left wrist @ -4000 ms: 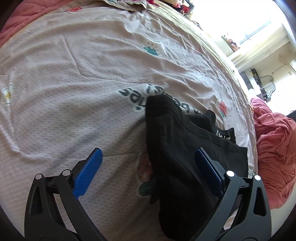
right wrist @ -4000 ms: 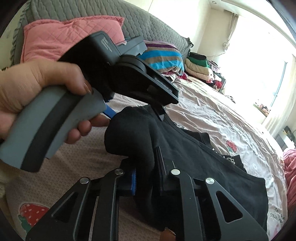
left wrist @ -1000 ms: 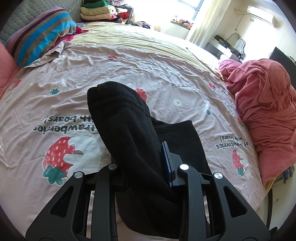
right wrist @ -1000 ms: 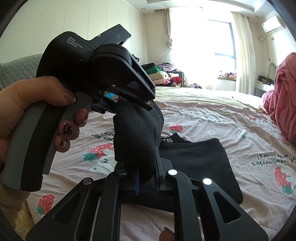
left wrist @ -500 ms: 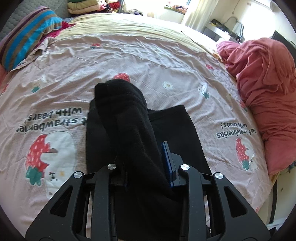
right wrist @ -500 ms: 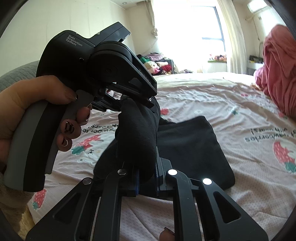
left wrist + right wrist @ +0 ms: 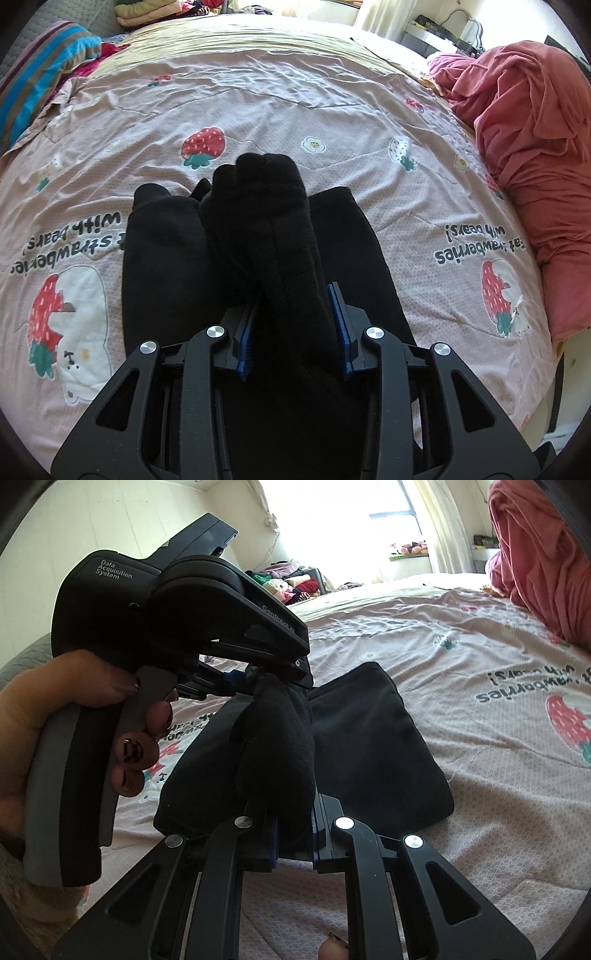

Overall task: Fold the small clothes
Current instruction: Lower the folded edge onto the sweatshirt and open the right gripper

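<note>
A pink strawberry-print bedsheet (image 7: 280, 99) covers the bed. On its right edge lies a heaped red blanket (image 7: 532, 122). At its far left corner rests a striped pillow (image 7: 35, 79), with folded clothes (image 7: 155, 14) beyond.

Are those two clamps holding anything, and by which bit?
Both hold the black garment: the left gripper and right gripper each have a bunched fold of it between their pads, the left's having just been opening.

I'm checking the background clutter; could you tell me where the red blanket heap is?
In the left wrist view the red blanket heap lies at the bed's right edge, right of the black garment.
</note>
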